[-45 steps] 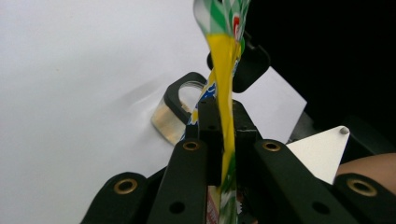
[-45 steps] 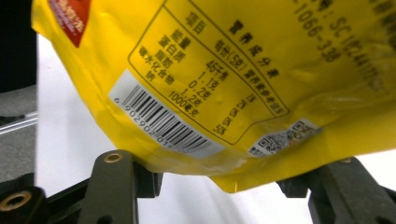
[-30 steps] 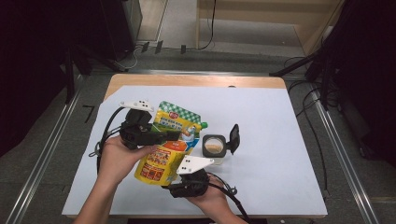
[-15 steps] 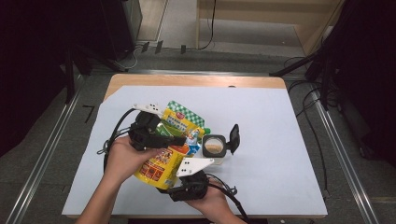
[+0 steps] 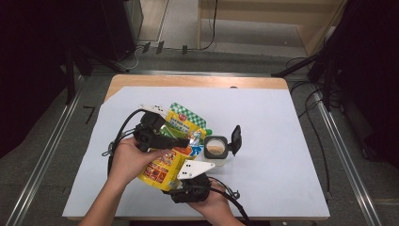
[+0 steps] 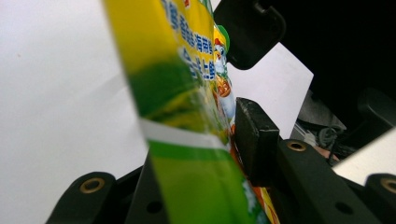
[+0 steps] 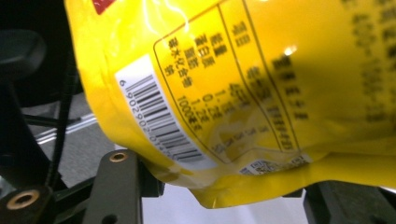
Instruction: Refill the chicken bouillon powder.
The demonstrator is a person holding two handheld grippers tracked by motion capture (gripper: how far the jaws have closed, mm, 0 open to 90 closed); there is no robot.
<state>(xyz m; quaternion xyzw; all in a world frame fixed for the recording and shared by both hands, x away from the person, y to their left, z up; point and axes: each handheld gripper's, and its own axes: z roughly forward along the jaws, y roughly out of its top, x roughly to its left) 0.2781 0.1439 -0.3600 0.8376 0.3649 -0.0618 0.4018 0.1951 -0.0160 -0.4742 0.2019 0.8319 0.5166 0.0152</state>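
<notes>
A yellow and green printed pouch (image 5: 162,165) hangs tilted over the white sheet, its checkered green top (image 5: 186,117) leaning right. My left gripper (image 5: 188,141) is shut on its upper part; in the left gripper view the pouch (image 6: 187,116) stands between the jaws and one black pad (image 6: 254,135) presses against it. My right gripper (image 5: 176,184) sits under the pouch's bottom end. In the right gripper view the barcode side of the pouch (image 7: 243,93) lies over the jaws, which stand wide apart. A small clear container (image 5: 215,147) of pale powder stands just right of the pouch, its black flip lid (image 5: 236,140) open.
The white sheet (image 5: 287,141) covers most of the wooden table (image 5: 197,81). Cables trail from both grippers near the front edge. Metal rails run along the floor at both sides.
The left gripper has carried the pouch's top to the right, closer to the open container. The right gripper has stayed under the pouch's bottom.
</notes>
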